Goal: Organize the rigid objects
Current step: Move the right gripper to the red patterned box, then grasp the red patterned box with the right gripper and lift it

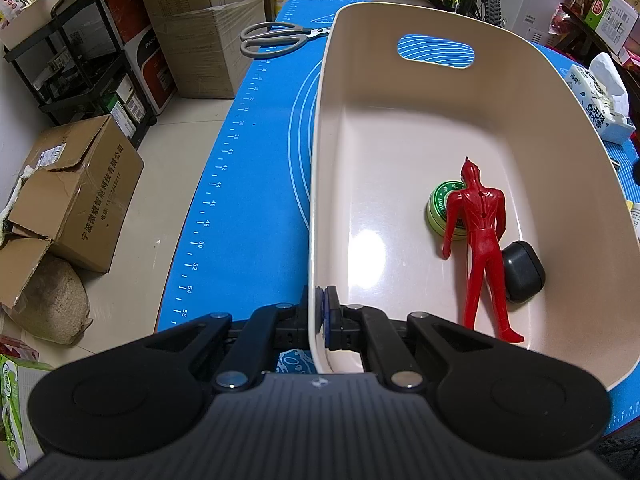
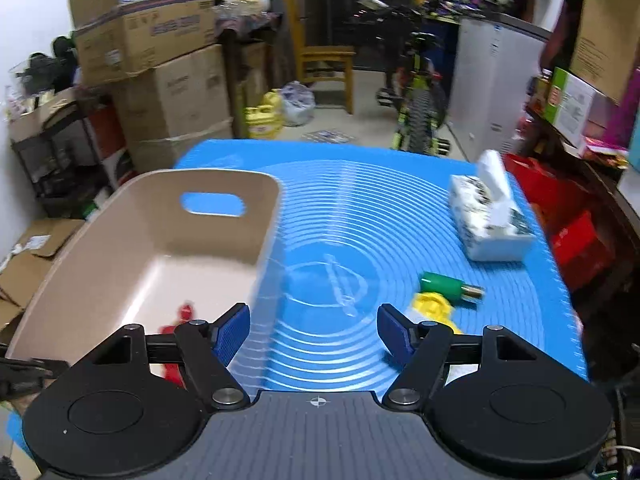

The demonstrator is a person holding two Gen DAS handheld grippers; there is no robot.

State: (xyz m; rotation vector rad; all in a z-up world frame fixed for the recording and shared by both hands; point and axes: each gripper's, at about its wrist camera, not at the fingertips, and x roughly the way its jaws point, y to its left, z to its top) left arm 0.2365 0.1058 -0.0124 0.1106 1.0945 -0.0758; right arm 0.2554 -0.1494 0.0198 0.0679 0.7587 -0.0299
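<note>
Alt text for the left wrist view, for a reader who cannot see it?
The left gripper is clamped on the near rim of a beige bin on a blue mat. Inside lie a red toy figure, a green round tin and a small black case. Scissors lie beyond the bin.

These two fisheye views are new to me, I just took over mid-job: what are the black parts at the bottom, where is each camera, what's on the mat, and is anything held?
Each black part is a hand-held two-finger tool, with a camera behind it looking along the fingers. In the left wrist view the left tool is shut on the near wall of the beige bin. Inside lie a red figure, a green tin and a dark case. Scissors lie beyond on the blue mat. In the right wrist view the right tool is open and empty above the mat, where a green and yellow object and a tissue pack remain.
</note>
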